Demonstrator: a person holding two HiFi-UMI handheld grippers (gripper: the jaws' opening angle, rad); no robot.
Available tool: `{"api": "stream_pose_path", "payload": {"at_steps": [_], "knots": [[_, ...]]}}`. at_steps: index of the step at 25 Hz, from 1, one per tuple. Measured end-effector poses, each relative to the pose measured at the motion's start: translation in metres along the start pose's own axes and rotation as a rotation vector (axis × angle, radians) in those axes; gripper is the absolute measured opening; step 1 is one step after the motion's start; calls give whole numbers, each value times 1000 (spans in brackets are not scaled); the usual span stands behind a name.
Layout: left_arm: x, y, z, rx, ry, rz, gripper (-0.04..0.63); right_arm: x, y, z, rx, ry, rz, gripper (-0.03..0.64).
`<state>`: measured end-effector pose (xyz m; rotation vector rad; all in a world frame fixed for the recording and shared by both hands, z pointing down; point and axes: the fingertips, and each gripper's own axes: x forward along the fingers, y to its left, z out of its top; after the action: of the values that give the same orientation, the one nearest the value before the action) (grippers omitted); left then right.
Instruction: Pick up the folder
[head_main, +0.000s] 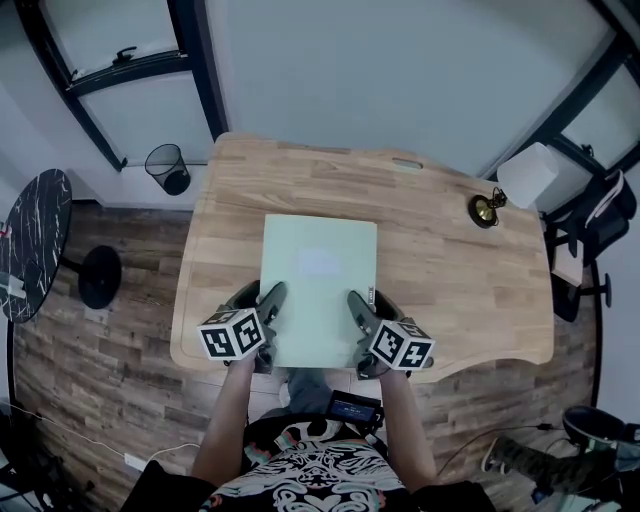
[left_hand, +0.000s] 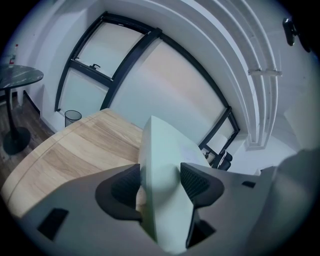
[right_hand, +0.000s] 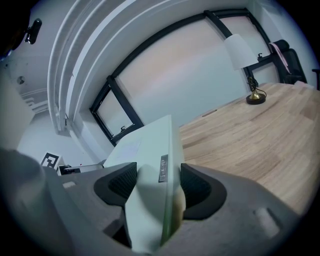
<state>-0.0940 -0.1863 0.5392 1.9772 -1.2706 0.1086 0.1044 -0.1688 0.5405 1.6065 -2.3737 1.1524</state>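
Folder (head_main: 318, 270) over desk (head_main: 450, 270); left gripper (head_main: 270, 305), right gripper (head_main: 356, 308) fingers clamped on its edges.

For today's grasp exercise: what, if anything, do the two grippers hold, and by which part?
Both hold the green folder: the left gripper clamps its near left edge, the right gripper its near right edge.

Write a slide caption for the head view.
Pale green folder clamped at its near corners by left gripper and right gripper at a wooden desk.
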Motion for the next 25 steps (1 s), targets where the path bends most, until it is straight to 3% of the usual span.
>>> {"api": "stream_pose_path", "payload": {"at_steps": [25], "knots": [[-68,-25,12,43,-94,-19,252,-50,52,5,-66,-77,36,268]]}}
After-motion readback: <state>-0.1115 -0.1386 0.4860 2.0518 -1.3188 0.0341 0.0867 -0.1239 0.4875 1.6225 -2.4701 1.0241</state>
